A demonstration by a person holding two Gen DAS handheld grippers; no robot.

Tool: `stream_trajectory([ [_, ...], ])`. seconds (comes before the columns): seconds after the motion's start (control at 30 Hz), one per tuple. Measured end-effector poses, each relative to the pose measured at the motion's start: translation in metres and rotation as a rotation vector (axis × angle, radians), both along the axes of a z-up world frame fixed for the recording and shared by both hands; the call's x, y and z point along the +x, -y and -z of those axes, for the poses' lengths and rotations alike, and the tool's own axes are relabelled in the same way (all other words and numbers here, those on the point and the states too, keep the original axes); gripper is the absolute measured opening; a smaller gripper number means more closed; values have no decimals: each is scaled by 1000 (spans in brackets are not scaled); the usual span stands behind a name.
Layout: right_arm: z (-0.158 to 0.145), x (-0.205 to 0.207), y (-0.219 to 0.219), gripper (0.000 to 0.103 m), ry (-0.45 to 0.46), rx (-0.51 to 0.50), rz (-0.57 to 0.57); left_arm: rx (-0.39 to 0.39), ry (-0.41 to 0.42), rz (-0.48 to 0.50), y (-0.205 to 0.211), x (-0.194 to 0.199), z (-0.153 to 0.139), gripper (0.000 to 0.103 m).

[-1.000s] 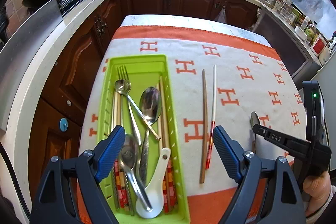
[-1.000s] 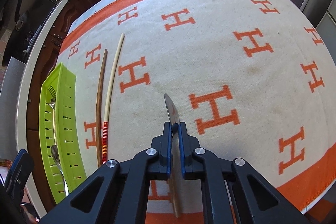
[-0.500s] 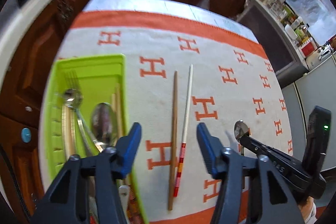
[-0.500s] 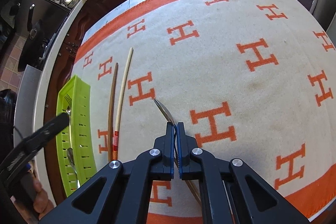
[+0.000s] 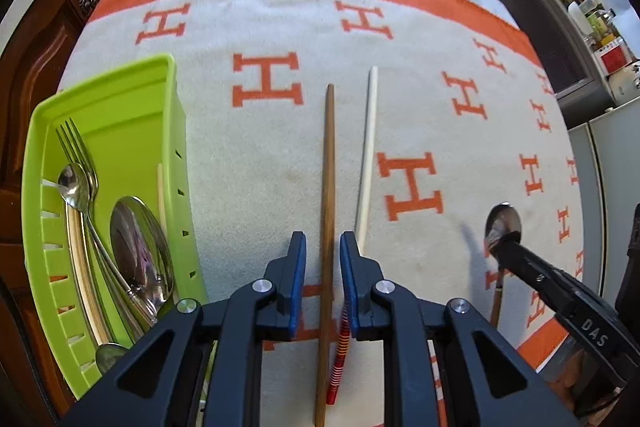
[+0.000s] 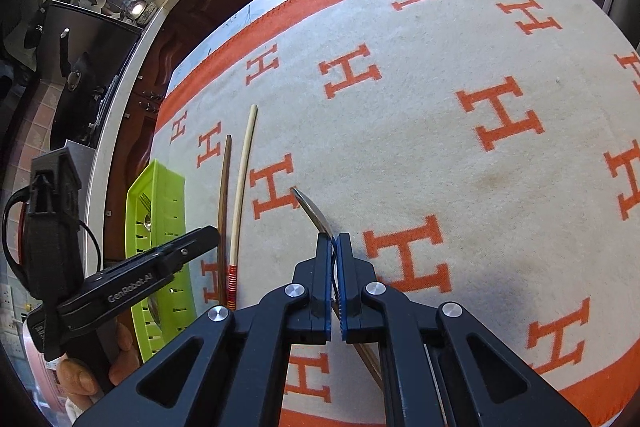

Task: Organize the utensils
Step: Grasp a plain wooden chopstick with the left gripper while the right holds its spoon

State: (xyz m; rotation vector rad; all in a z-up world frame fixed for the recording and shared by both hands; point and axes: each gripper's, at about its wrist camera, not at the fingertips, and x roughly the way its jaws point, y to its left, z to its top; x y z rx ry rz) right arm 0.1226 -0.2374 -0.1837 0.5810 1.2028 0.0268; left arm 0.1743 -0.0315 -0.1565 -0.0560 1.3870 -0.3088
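A brown chopstick (image 5: 329,187) and a white chopstick with a red striped end (image 5: 367,147) lie side by side on the orange-and-white cloth. My left gripper (image 5: 323,255) straddles the brown chopstick, jaws narrowed with a small gap on each side of it. The white chopstick lies just outside the right finger. My right gripper (image 6: 333,239) is shut on the neck of a metal spoon with a wooden handle (image 6: 310,209), its bowl (image 5: 503,223) tilted above the cloth. A green tray (image 5: 120,99) at the left holds a fork, spoons and chopsticks.
The cloth (image 6: 440,107) covers the table, with wooden cabinets (image 5: 36,39) past its left and far edges. In the right wrist view my left gripper (image 6: 172,251) and hand sit beside the tray (image 6: 160,187). Jars stand on a counter at the far right (image 5: 592,23).
My left gripper moved right from over the tray to the chopsticks, came down and narrowed around the brown one. My right gripper lifted and turned the spoon, staying shut on it.
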Motion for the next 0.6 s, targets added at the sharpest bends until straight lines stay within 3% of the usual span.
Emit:
stream_trajectory([
  [0.23,3,0,2,2,-3,15,4,25,4,15,7,-10,6,13],
  [0.37,2,-3,2,2,3,24,1,50,48,3,8,-22,6,5],
  [0.6,0,-7,-3,2,0,39,-8,-42,68,-65,-5,-30,2,4],
])
